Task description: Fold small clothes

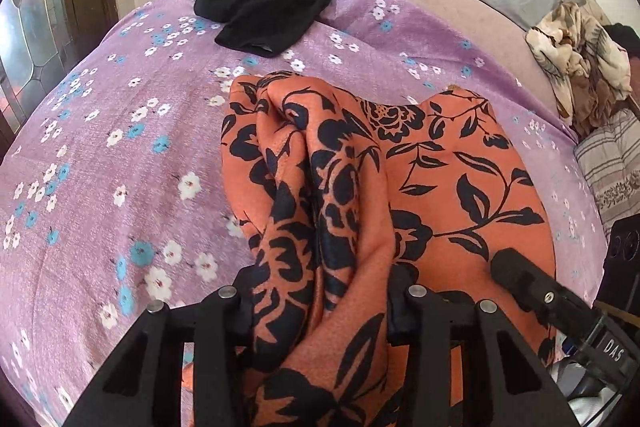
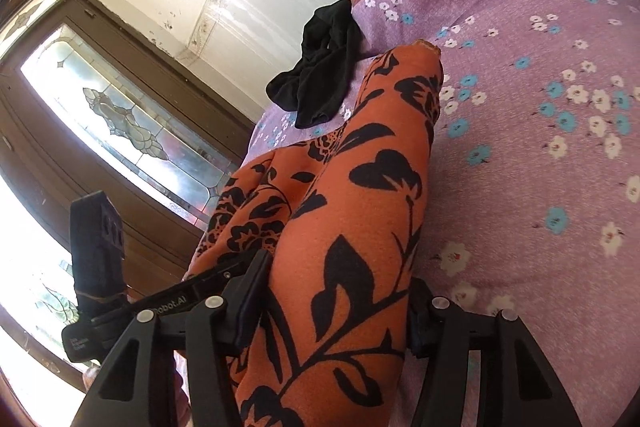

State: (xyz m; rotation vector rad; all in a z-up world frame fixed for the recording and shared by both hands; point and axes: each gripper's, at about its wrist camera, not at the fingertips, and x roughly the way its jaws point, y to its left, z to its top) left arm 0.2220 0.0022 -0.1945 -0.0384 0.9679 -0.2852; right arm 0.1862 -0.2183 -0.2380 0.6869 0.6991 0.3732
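My left jaws (image 1: 320, 301) and right jaws (image 2: 336, 301) each gripped bunched cloth (image 1: 440, 167), which seemed soft, light, limp; edges looked the best hold.

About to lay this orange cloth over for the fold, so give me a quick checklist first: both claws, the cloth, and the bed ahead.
1. Left claw grips orange cloth: ok.
2. Right claw grips the same cloth: ok.
3. Cloth smooth between claws: not ok, bunched in deep folds.
4. Black garment clear of the cloth: ok, lying apart, further back.
5. Purple bedsheet flat beside the cloth: ok.
6. Cloth's far edge fully lifted: cannot tell.
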